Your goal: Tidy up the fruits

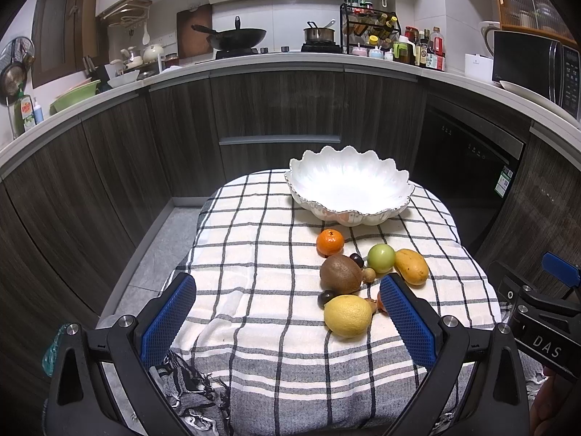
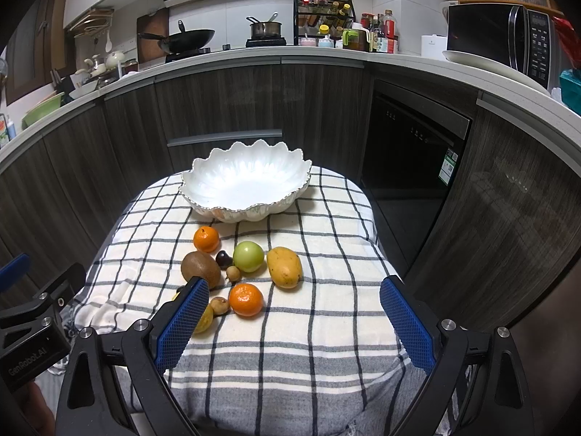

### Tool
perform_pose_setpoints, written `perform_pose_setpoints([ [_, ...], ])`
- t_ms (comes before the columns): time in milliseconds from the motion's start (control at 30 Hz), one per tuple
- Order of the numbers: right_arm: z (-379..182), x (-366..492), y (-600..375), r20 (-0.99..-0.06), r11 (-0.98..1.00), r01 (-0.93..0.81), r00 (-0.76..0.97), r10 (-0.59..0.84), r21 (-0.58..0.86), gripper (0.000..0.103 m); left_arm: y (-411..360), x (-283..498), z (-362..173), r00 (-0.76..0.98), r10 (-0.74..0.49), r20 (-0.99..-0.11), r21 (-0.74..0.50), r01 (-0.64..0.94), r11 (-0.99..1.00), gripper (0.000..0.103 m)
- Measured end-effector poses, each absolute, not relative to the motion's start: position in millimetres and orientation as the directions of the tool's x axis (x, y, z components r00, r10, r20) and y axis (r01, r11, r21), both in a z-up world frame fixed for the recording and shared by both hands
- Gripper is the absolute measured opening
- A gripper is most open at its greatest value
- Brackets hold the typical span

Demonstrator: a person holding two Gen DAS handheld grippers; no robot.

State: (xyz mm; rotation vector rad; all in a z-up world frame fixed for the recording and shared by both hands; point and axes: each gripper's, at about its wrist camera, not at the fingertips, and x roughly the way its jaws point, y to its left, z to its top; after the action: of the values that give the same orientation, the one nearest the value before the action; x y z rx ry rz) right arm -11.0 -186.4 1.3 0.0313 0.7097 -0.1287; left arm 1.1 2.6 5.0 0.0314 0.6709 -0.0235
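A white scalloped bowl (image 1: 349,185) (image 2: 247,183) stands empty at the far end of a checked cloth (image 1: 254,254) (image 2: 326,290). In front of it lie a tangerine (image 1: 329,242) (image 2: 206,239), a kiwi (image 1: 340,273) (image 2: 199,269), a green apple (image 1: 381,258) (image 2: 248,256), a mango (image 1: 411,266) (image 2: 284,267), a lemon (image 1: 347,315) (image 2: 204,319), a second tangerine (image 2: 246,299), dark cherries (image 1: 356,259) (image 2: 223,258) and small brown longans (image 2: 219,305). My left gripper (image 1: 287,312) is open above the cloth's near part, left of the lemon. My right gripper (image 2: 294,316) is open, right of the fruits.
The cloth covers a small table in a kitchen. Dark cabinets (image 1: 276,109) and a dishwasher (image 2: 410,145) surround it. The counter holds a wok (image 1: 236,38), a pot (image 2: 265,29), bottles and a microwave (image 2: 504,40). The right gripper's body shows at the left wrist view's right edge (image 1: 537,312).
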Motion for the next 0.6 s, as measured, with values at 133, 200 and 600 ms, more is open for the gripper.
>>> perform_pose_setpoints([
  [133, 1.0, -10.8, -186.2, -0.651, 0.991, 0.129, 0.751, -0.108, -0.015, 0.096, 1.5, 1.0, 6.2, 0.784, -0.012, -0.621, 0.022, 0.033, 0.999, 0.103],
  [200, 0.9, -10.8, -186.4, -0.651, 0.992, 0.128, 0.751, -0.107, -0.015, 0.096, 1.1, 1.4, 6.8, 0.784, -0.012, -0.621, 0.022, 0.033, 0.999, 0.103],
  [600, 0.5, -8.4, -188.2, -0.651, 0.991, 0.129, 0.751, -0.108, -0.015, 0.096, -1.9, 0.5, 8.2, 0.79, -0.008, -0.613, 0.035, 0.038, 0.999, 0.103],
])
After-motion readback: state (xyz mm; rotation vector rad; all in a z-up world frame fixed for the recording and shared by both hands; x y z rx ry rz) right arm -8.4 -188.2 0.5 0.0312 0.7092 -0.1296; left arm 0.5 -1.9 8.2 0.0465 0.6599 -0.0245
